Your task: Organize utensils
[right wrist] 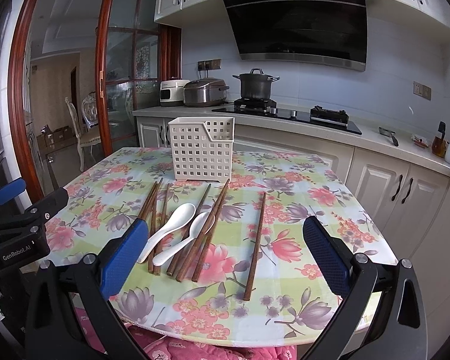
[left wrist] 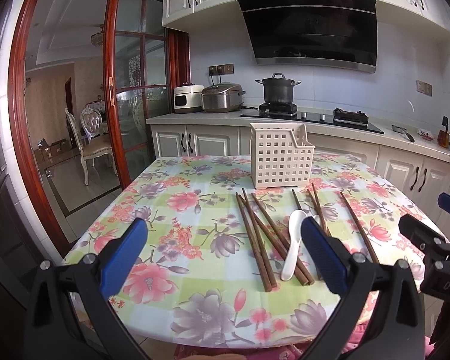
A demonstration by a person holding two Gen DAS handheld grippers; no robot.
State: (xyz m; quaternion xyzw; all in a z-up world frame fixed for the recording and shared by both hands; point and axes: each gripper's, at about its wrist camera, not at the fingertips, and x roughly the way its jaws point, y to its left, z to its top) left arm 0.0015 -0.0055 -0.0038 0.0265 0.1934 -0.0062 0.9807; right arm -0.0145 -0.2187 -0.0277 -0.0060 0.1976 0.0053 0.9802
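Right gripper [right wrist: 225, 249] gapes over chopsticks [right wrist: 207, 234] and spoons [right wrist: 171, 228].

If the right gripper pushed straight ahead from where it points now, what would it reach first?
Probably the chopsticks and white spoons lying loose on the table, ahead of the open right gripper. The utensil basket stands farther back; depth is uncertain.

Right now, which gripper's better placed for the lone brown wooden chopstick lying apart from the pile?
Right. The lone brown wooden chopstick lies between the open right gripper's fingers. The left gripper, also open, faces bare floral tablecloth; the chopstick lies past its right finger.
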